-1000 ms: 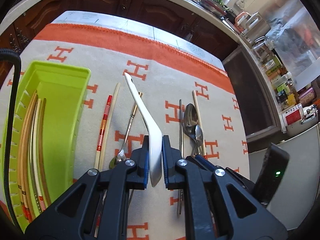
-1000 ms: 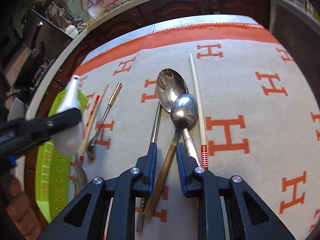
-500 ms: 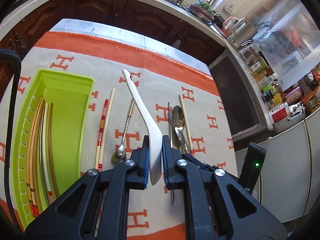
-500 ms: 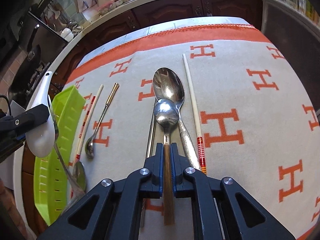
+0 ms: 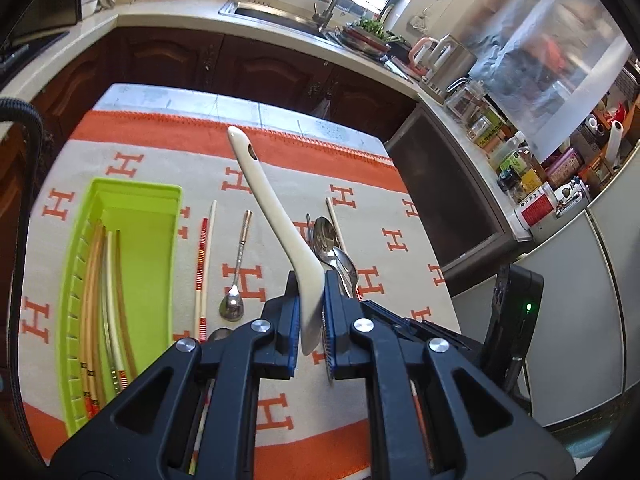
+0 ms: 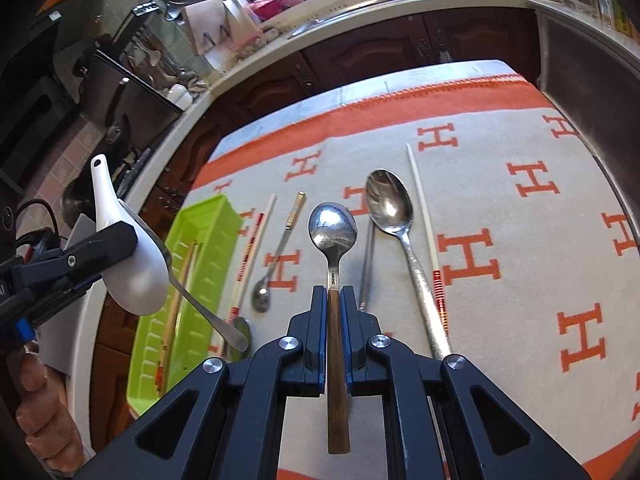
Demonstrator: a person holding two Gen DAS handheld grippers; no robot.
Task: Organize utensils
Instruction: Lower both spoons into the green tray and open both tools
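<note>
left gripper: closed on the bowl of a white spoon; the spoon is held above the cloth, its handle pointed up and away; in the right view a metal spoon is also seen pressed against the white bowl, its handle sloped down toward the cloth
right gripper: closed on the wooden handle of a steel spoon; the spoon is lifted off the cloth, bowl forward
tray: green, laid at the left of the cloth; several chopsticks are kept along its left side
on the cloth: a red-banded chopstick just beside the tray; a small spoon right of it; a big spoon, a thin metal rod and a white chopstick are laid close together near the middle
background: kitchen counter with a sink
</note>
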